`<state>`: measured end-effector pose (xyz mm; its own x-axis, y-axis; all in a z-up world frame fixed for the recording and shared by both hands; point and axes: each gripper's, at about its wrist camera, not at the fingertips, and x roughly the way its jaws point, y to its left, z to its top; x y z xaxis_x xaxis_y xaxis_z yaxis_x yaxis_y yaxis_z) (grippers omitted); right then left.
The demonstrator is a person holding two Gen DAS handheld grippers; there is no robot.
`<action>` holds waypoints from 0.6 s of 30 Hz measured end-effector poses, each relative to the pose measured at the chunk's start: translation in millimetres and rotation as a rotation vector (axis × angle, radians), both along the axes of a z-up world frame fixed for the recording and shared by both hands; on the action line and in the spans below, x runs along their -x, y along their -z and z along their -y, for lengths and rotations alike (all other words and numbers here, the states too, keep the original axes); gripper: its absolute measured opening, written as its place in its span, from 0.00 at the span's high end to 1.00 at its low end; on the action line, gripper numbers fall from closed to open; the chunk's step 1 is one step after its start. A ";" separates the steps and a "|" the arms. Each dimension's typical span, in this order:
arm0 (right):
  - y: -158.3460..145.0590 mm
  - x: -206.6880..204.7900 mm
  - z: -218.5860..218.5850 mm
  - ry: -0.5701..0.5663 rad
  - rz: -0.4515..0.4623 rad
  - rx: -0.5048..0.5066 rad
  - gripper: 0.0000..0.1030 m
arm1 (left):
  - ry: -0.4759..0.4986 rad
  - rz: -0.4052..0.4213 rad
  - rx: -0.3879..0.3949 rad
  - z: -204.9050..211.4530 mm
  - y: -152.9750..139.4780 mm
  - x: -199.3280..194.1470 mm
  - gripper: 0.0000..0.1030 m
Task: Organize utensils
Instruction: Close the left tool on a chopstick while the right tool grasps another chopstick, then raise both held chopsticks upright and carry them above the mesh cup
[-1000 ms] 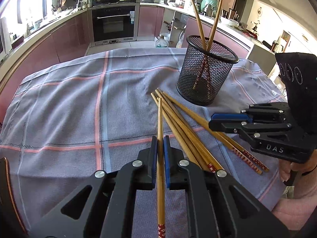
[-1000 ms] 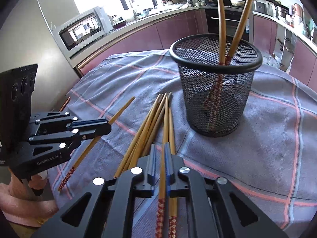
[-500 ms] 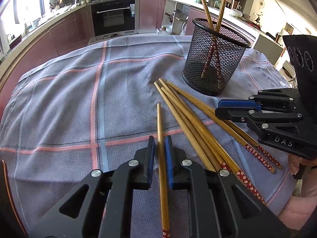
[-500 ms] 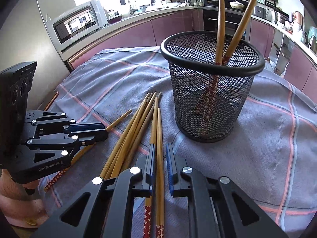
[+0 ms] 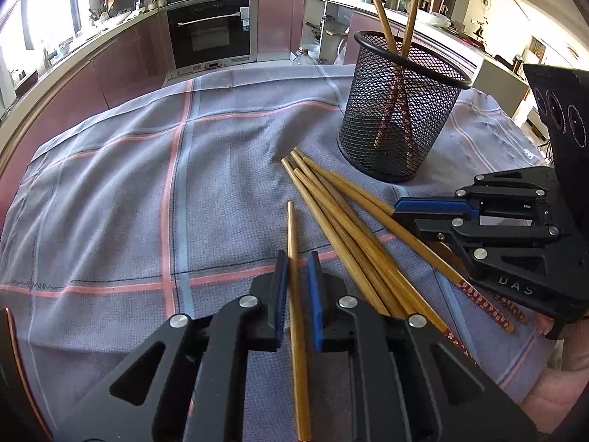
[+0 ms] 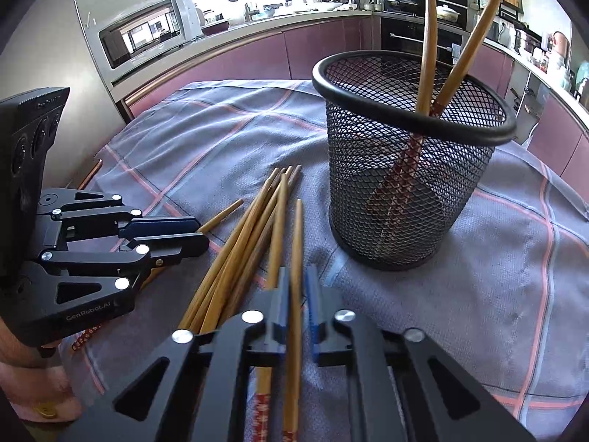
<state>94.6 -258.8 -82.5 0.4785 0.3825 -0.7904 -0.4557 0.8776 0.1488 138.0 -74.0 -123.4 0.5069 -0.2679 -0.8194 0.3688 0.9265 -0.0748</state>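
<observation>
A black mesh cup [image 5: 401, 110] [image 6: 408, 169] stands on the checked cloth with two chopsticks upright in it. A pile of bamboo chopsticks [image 5: 353, 228] [image 6: 243, 243] lies in front of it. My left gripper [image 5: 296, 276] is closed on one chopstick [image 5: 294, 258], held just above the cloth and pointing forward. My right gripper [image 6: 296, 287] is closed on another chopstick [image 6: 294, 258], lifted over the pile and pointing at the cup. Each gripper also shows from the side in the other view, the right one [image 5: 416, 213] and the left one [image 6: 191, 234].
The grey-blue cloth [image 5: 147, 191] with pink lines covers the table. Its near edge drops off behind the grippers. A kitchen counter, an oven [image 5: 210, 33] and a microwave [image 6: 143, 33] stand beyond the table.
Both grippers have drawn back and risen a little. The right gripper has lifted one chopstick off the pile. The left gripper still holds its chopstick, which now sticks out less far in front.
</observation>
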 end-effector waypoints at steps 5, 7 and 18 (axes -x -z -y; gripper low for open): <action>-9.4 7.3 10.0 0.011 0.029 -0.031 0.95 | -0.019 0.009 0.028 -5.6 -5.2 3.7 0.94; -17.9 12.6 15.3 0.006 0.052 -0.059 0.95 | -0.021 0.022 0.043 -9.1 -12.3 6.9 0.94; -86.2 39.8 51.5 0.020 0.239 -0.214 0.95 | 0.027 0.131 0.209 -32.3 -81.7 33.0 0.94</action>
<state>54.8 -310.3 3.7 0.6504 0.5160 -0.5574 -0.4826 0.8474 0.2215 105.0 -41.7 -41.8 0.5957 -0.4393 -0.6724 0.4124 0.8857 -0.2132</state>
